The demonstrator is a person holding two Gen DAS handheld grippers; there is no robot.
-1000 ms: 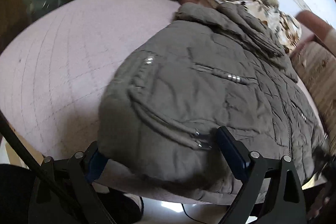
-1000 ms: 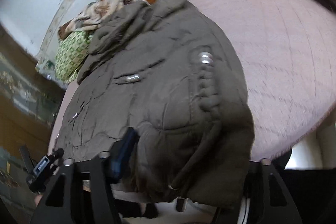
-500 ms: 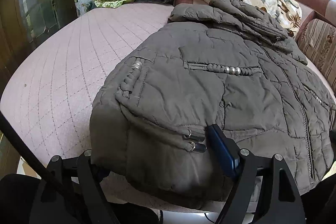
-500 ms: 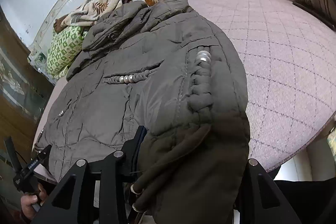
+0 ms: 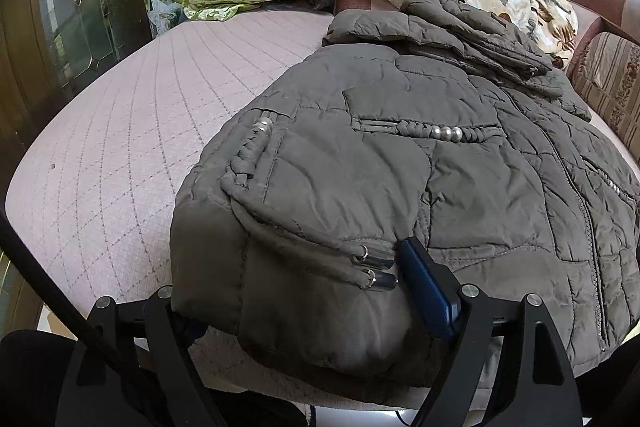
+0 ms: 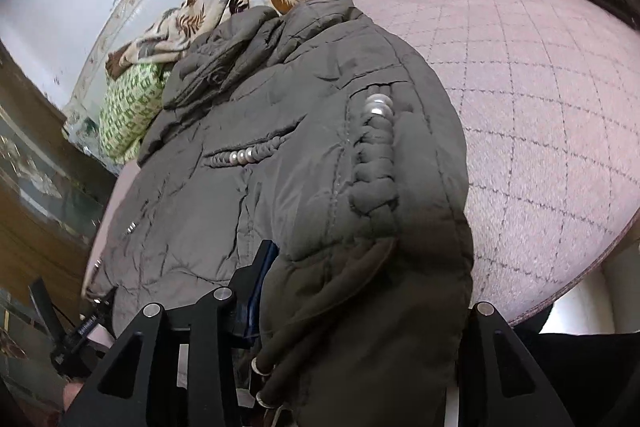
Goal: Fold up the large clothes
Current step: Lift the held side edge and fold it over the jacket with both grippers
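The grey padded jacket (image 5: 400, 179) lies flat on the pink quilted bed (image 5: 120, 155), its long axis running from the hem at six o'clock up to the collar at twelve. The left gripper (image 5: 304, 303) straddles one hem corner, jaws opening (fabric between them). The right gripper (image 6: 360, 311) clamps the other corner, equally near.
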